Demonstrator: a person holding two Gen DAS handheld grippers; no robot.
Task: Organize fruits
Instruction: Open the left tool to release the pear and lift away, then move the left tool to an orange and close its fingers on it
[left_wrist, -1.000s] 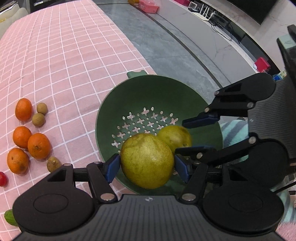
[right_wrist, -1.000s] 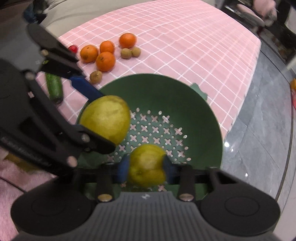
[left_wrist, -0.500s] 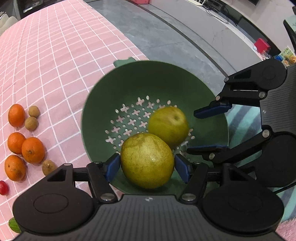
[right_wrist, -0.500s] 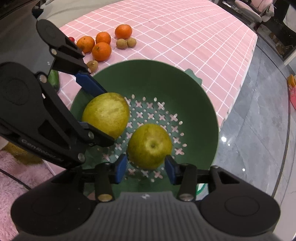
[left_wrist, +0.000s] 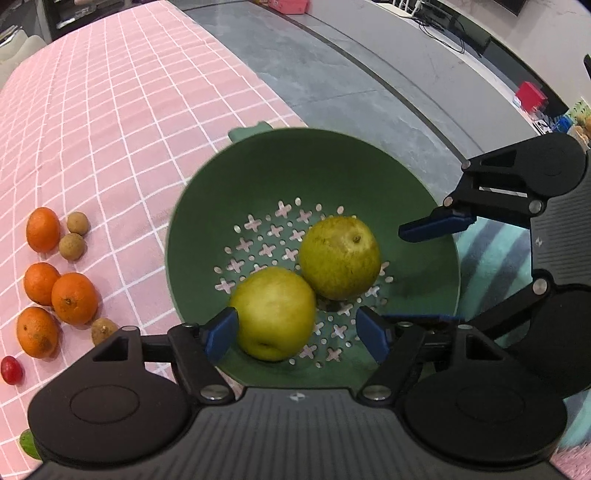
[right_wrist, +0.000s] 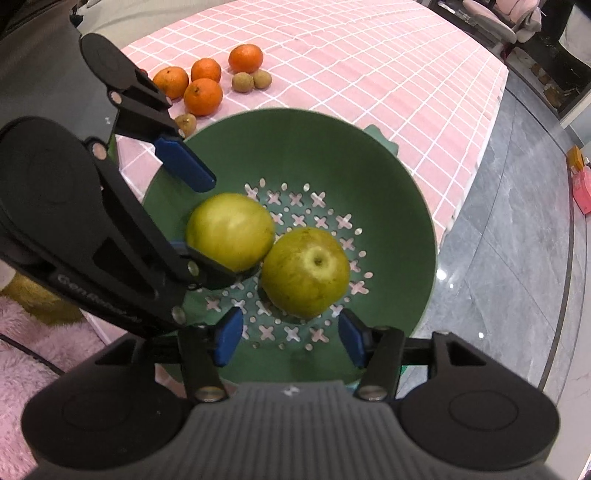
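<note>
A green colander (left_wrist: 280, 166) (right_wrist: 388, 177) sits at the edge of the pink checked table. Two yellow-green pears lie side by side in its bottom: one (left_wrist: 275, 312) (right_wrist: 231, 230) near my left gripper, the other (left_wrist: 340, 256) (right_wrist: 306, 271) near my right. My left gripper (left_wrist: 297, 334) is open above the near rim; the first pear lies free between its blue pads. My right gripper (right_wrist: 290, 338) is open and empty above the rim; it also shows at the right of the left wrist view (left_wrist: 436, 225).
Several oranges (left_wrist: 74, 297) (right_wrist: 203, 96), small brown longan-like fruits (left_wrist: 72, 245) (right_wrist: 242, 81), a red cherry tomato (left_wrist: 11, 369) and a green cucumber end (left_wrist: 29, 439) lie on the cloth left of the colander. The table edge and grey floor (right_wrist: 517, 258) lie beyond it.
Both grippers let go of their pears, which now rest in the colander. Both have opened wide and drawn back a little.
</note>
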